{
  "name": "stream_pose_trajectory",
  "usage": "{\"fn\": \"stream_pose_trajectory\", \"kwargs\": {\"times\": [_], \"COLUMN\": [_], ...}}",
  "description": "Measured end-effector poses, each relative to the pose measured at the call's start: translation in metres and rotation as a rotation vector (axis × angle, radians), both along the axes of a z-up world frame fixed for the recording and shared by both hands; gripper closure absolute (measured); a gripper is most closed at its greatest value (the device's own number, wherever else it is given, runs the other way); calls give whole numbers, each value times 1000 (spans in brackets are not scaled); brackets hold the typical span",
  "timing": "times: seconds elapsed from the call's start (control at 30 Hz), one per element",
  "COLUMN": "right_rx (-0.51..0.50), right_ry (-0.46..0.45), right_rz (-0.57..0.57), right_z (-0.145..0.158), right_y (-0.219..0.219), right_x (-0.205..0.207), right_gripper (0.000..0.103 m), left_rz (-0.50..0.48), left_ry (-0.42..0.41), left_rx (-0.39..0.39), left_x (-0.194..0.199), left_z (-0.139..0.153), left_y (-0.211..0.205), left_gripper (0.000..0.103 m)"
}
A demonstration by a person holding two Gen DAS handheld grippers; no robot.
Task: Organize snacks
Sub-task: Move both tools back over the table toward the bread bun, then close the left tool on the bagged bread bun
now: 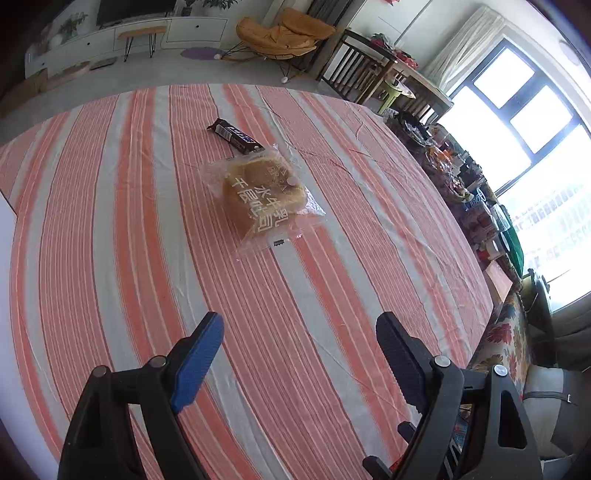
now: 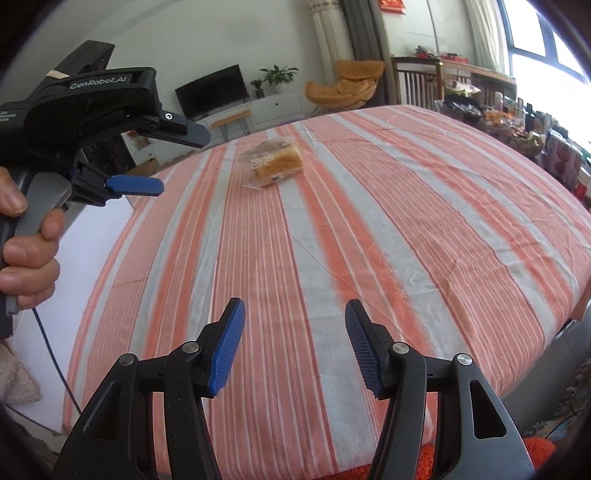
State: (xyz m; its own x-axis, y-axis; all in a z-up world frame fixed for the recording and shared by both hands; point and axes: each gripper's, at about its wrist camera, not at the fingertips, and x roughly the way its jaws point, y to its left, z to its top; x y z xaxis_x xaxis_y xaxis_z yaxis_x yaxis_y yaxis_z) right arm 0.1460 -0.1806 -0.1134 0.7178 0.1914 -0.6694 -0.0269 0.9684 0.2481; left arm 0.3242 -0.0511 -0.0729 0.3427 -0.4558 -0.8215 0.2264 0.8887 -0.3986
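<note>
A bread loaf in a clear wrapper (image 1: pixel 264 195) lies on the striped tablecloth (image 1: pixel 110 221), with a dark chocolate bar (image 1: pixel 234 136) touching its far corner. My left gripper (image 1: pixel 299 325) is open and empty, hovering well short of the bread. In the right wrist view the bread (image 2: pixel 275 164) lies far ahead on the cloth (image 2: pixel 369 240). My right gripper (image 2: pixel 293 314) is open and empty above the near part of the table. The left gripper (image 2: pixel 177 158) shows at the upper left, held by a hand, jaws apart.
A cluttered side table with packets and jars (image 1: pixel 461 184) runs along the table's right edge by the window. Chairs (image 1: pixel 284 35) and a TV cabinet (image 1: pixel 122 33) stand beyond the far edge. A white surface (image 2: pixel 74 258) lies left of the cloth.
</note>
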Motion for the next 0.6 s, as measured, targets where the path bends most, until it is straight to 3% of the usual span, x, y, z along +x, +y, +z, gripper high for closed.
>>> {"fn": "stream_pose_trajectory", "kwargs": {"times": [0.27, 0.5, 0.6], "right_rx": [62, 96, 116], "right_ry": [8, 19, 22], "right_rz": [5, 20, 20], "right_z": [-3, -6, -7], "right_y": [-10, -13, -16], "right_x": [2, 4, 5], "right_gripper": [43, 43, 43], "left_rz": [104, 108, 149], "left_ry": [43, 63, 11], "left_rx": [26, 146, 196], "left_x": [102, 140, 146], "left_z": [-9, -37, -41], "left_y": [-32, -62, -65], "left_gripper": [15, 15, 10]}}
